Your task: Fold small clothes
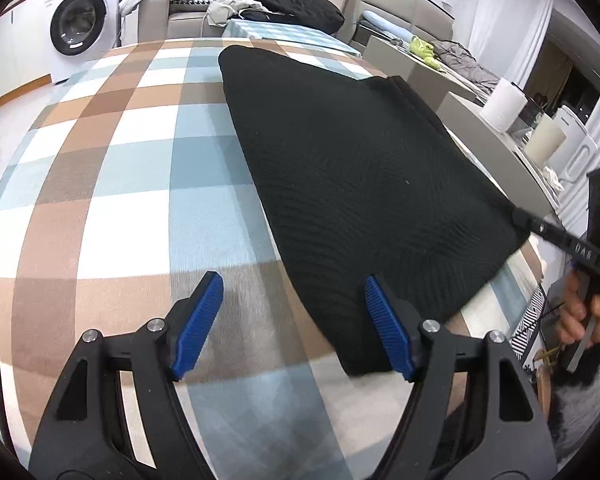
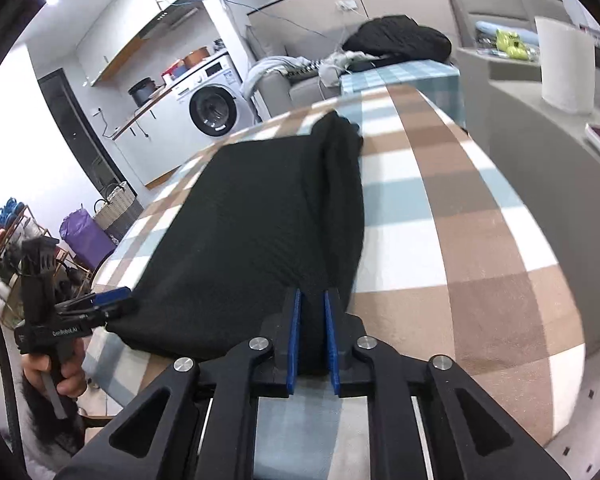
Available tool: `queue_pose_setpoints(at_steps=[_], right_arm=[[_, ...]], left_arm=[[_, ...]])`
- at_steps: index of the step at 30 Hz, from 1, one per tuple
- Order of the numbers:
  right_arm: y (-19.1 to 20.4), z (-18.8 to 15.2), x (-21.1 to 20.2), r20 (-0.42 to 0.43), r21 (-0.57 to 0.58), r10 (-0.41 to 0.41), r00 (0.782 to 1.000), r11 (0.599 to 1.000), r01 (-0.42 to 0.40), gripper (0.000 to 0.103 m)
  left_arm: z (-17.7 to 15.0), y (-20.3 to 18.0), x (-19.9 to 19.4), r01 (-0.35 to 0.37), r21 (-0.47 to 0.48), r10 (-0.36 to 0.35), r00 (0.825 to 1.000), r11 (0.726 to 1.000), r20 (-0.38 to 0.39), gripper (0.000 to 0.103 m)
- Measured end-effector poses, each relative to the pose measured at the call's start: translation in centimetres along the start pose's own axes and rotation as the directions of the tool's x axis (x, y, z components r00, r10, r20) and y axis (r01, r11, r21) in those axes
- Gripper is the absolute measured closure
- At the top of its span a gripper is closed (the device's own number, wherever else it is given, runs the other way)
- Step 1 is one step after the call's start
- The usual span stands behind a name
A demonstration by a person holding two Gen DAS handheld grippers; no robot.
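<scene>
Under the left wrist camera, one black knit garment (image 1: pixel 352 184) lies flat on the checked surface (image 1: pixel 140 184), already doubled over, with a thicker folded edge along its far right side. The left tongs (image 1: pixel 294 320) stand spread wide and grip nothing; one blue pad hangs over bare cloth of the surface, the other over the garment's near corner. At the right edge, the right tongs (image 1: pixel 520 216) meet the garment's corner. The fabric looks soft, light and limp, with a ribbed weave that should give the pads good purchase; it will likely sag and drag rather than hold shape, so corners and hems are the best places to take hold.

From the right wrist camera, the same single garment (image 2: pixel 252 232) stretches away down the surface (image 2: pixel 460 216). The right tongs (image 2: pixel 312 308) are pressed together, pinching a bunched ridge of its near edge. The left tongs (image 2: pixel 112 300) sit at the near left corner, two tools in all.
</scene>
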State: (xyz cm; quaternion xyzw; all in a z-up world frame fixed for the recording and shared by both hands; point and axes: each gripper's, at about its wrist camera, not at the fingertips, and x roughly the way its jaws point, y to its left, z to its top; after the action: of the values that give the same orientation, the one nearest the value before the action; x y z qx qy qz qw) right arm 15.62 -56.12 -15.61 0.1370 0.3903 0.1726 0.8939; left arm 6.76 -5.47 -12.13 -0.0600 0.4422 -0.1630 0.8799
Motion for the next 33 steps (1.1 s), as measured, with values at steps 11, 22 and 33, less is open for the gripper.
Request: queue_pose_setpoints(at_steps=[11,22,33], right_arm=[[-1.2,-0.1,0.3,-0.023,0.041,0.013,1.0,0.999,-0.012,0.067],[-1.0,2.8,5.2,-0.074,0.093,0.039,0.996,0.995,-0.032,0.058],[-0.5,3.0,6.2,-0.077,0.074,0.042,0.996,0.997,-0.036,0.079]], left_arm=[[-2.0,-0.7,-1.3,-0.021,0.072,0.023,1.0,0.997,-0.017,0.032],[2.2,0.2,2.2,0.05,-0.08,-0.049,0.999,0.996,0.008,0.04],[3.4,0.5,3.7,0.039,-0.093,-0.038,0.999,0.995,0.008,0.083]])
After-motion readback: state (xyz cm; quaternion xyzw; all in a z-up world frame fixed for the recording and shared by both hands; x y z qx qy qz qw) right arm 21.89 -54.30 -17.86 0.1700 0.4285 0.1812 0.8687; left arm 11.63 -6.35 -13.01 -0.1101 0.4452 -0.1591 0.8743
